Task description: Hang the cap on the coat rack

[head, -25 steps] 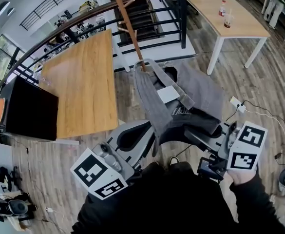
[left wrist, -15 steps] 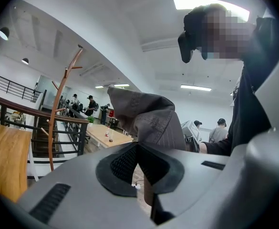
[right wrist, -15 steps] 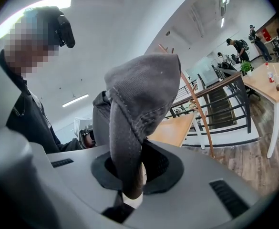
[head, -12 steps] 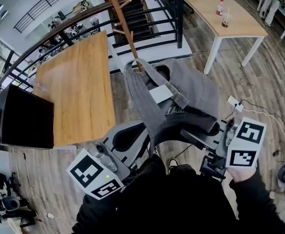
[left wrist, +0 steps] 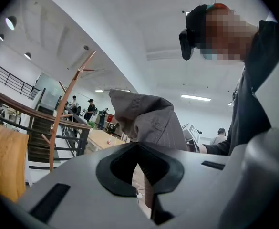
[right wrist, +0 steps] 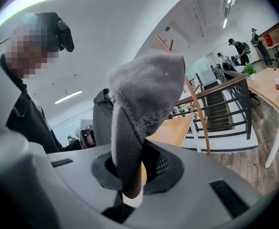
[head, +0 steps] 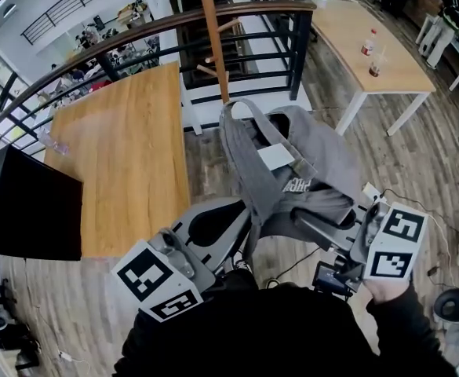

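Observation:
A grey cap (head: pixel 292 159) hangs upside down between both grippers in the head view, its white inner label and back strap showing. My left gripper (head: pixel 247 213) is shut on the cap's left edge; in the left gripper view the cloth (left wrist: pixel 149 120) rises out of the closed jaws (left wrist: pixel 139 151). My right gripper (head: pixel 317 226) is shut on the brim side; in the right gripper view the cap (right wrist: pixel 146 87) stands up from the jaws (right wrist: pixel 129 178). The wooden coat rack (head: pixel 213 38) stands beyond the cap, with short pegs on its pole (left wrist: pixel 65 113) (right wrist: pixel 192 97).
A long wooden table (head: pixel 127 148) lies to the left with a black monitor (head: pixel 29 210) at its near end. A dark railing (head: pixel 213 22) runs behind the rack. Another table (head: pixel 366 53) with bottles stands at the right. Cables and a power strip (head: pixel 370 191) lie on the floor.
Both grippers keep their hold on the cap. The cap has shifted slightly right and the head view has swung, so the rack's pole stands more upright above it.

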Tool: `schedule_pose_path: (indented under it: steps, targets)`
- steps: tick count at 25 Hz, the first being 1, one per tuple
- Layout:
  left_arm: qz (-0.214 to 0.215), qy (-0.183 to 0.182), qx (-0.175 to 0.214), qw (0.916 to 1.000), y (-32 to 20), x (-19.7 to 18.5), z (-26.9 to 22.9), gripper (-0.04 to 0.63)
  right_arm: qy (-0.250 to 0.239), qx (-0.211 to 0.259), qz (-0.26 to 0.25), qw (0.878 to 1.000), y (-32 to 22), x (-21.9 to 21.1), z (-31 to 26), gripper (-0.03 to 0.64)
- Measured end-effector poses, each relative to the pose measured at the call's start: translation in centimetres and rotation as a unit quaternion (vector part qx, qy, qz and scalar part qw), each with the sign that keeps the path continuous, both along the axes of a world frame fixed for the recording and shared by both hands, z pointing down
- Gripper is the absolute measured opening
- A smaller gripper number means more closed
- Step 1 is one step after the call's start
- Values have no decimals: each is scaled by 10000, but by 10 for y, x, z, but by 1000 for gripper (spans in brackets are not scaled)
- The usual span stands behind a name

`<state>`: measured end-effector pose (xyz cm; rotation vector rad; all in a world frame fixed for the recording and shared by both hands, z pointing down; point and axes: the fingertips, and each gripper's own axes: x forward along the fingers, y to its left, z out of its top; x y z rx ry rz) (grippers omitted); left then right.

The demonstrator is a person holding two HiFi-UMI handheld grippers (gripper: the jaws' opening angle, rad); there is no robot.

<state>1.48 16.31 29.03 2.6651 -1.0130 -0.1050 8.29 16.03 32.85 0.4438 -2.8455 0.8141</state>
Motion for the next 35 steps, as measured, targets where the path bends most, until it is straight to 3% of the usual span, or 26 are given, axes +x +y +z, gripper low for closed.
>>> schedule_pose_path:
  steps: [9,16,27,35]
  targets:
    - [17,86,116,9999,-51,-62,-9,0,29,54,-58,10000,-51,-61,-9,46]
    - [187,304,106,9993,-68,-77,-6,0,62,-15,-9,10000,-70,-80,-3,51]
    - [121,513,20,9986,-93,-103,1,0,58,41,-80,9999,-92,-103,-2,49]
    - [-49,259,-4,9997,-132,-97,-12,0,-274,12,-310,9991,-135,-99,-10,49]
